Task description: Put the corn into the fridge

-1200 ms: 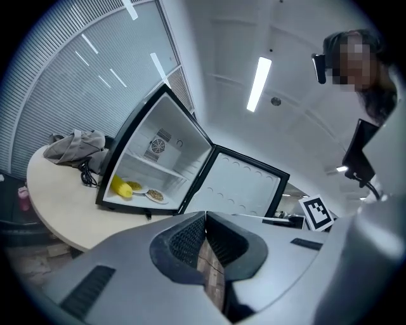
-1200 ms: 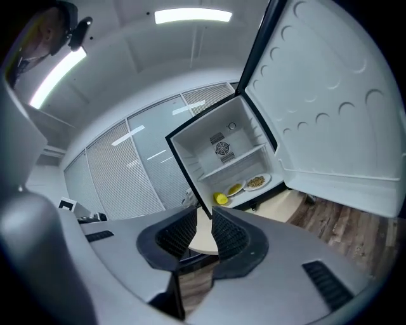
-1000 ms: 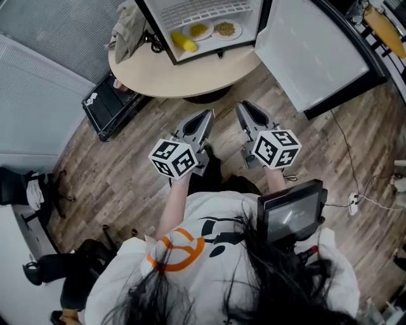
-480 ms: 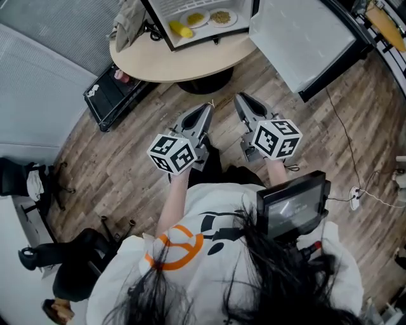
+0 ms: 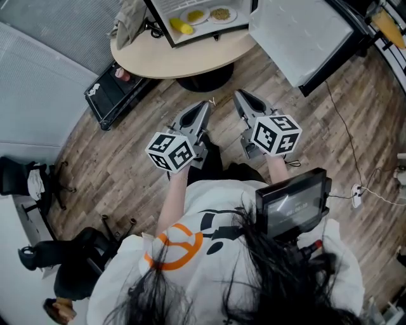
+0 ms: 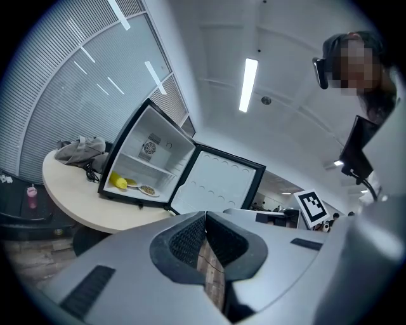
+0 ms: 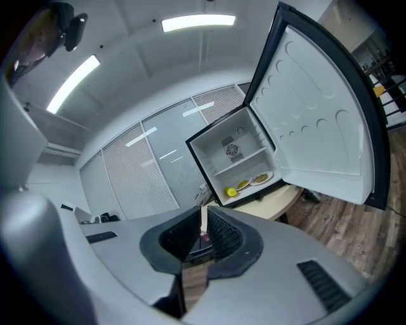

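Observation:
The yellow corn (image 5: 181, 26) lies on the floor of the small open fridge (image 5: 166, 28) on the round table (image 5: 184, 61), next to two plates of food (image 5: 195, 16). It also shows as the corn (image 6: 118, 181) in the left gripper view and the corn (image 7: 231, 192) in the right gripper view. My left gripper (image 5: 205, 109) and right gripper (image 5: 242, 98) hover side by side over the wooden floor, short of the table. The left is shut and empty. The right's jaws are closing together with nothing between them.
The fridge door (image 5: 298, 35) swings wide open to the right. A grey cloth (image 5: 130, 19) lies on the table's left. A black case (image 5: 113, 95) sits on the floor left of the table, an office chair (image 5: 25, 184) further left, and a cable (image 5: 346, 155) at right.
Both grippers have drawn back from the table together, and the fridge has slid toward the top edge of the head view. The corn stays in the fridge.

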`<state>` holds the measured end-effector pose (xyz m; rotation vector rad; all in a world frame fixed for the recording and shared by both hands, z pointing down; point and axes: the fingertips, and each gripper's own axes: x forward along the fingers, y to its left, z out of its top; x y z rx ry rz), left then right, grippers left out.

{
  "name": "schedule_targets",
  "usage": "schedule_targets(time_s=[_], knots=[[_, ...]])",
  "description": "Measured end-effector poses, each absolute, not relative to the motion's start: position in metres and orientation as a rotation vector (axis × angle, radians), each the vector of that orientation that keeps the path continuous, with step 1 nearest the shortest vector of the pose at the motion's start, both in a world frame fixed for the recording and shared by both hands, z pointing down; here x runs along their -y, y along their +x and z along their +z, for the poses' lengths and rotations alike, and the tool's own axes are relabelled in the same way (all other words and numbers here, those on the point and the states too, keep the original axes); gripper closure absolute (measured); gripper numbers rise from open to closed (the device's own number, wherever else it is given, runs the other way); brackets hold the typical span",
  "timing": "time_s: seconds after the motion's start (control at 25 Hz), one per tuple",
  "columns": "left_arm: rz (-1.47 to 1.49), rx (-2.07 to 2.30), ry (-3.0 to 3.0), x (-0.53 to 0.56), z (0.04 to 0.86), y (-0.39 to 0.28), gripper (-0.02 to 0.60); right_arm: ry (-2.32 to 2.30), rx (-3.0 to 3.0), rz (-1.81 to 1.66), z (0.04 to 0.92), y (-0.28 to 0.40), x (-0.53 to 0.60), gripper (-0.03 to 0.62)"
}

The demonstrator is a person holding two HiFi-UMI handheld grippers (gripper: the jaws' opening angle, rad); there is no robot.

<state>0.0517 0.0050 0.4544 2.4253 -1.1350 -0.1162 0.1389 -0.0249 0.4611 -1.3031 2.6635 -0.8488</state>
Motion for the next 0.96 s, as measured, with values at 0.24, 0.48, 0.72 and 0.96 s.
schedule_targets(time_s=[0.24,0.48,0.72,0.96], knots=[[-0.122,1.143,2.432,-0.0055,0.4508,0.0490,0.571,-1.294,-2.674,-0.843,0.4601,0.1350,0.0246,0.556],[-0.121,1.145,2.435,-0.0018,0.4495,0.0484,0.571,-1.293,-2.680,-0.840,0.4595,0.1328,0.0275,0.556],[-0.117,1.132,2.446,0.0028,0.4479,0.0509,0.571,-1.306,-2.681,-0.837,0.4599,0.1336,0.0314,0.556],[-0.112,1.125,2.453,0.0015,0.4473,0.0536,0.571,-1.310,-2.685,-0.831,0.4601,0.1354,0.0303,0.556]])
